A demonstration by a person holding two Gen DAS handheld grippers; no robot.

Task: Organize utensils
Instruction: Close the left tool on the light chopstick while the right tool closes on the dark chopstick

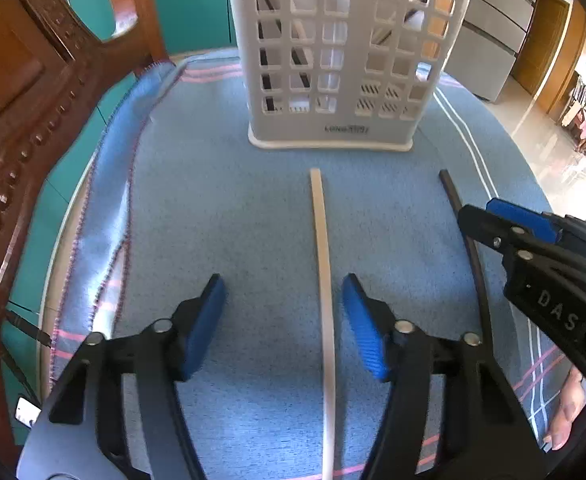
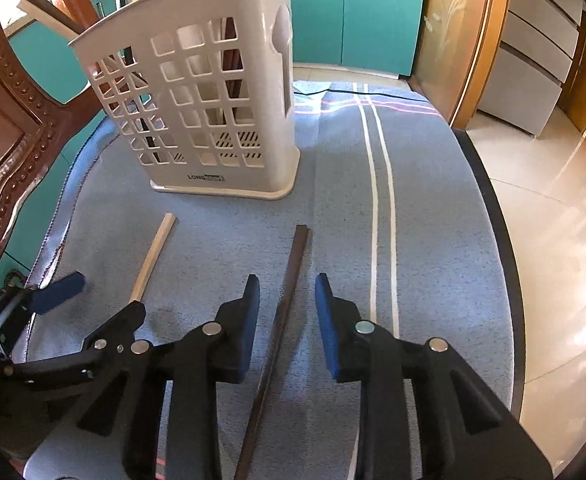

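Observation:
A white perforated utensil basket (image 1: 333, 60) (image 2: 205, 112) stands upright on the blue cloth, with several sticks inside. A pale chopstick (image 1: 323, 264) (image 2: 155, 252) lies on the cloth between the fingers of my left gripper (image 1: 282, 280), nearer the right pad and untouched; the jaws are open. A dark chopstick (image 1: 453, 196) (image 2: 293, 264) lies between the pads of my right gripper (image 2: 287, 280), with a gap on each side; those jaws are open too. Each gripper shows at the edge of the other's view: the right gripper (image 1: 481, 210) and the left gripper (image 2: 101, 300).
The blue striped cloth (image 1: 213, 200) covers a rounded table whose dark edge (image 2: 505, 240) curves at the right, with tiled floor beyond. A carved wooden chair (image 1: 21, 120) stands close at the left. Teal cabinets (image 2: 373, 12) are behind the basket.

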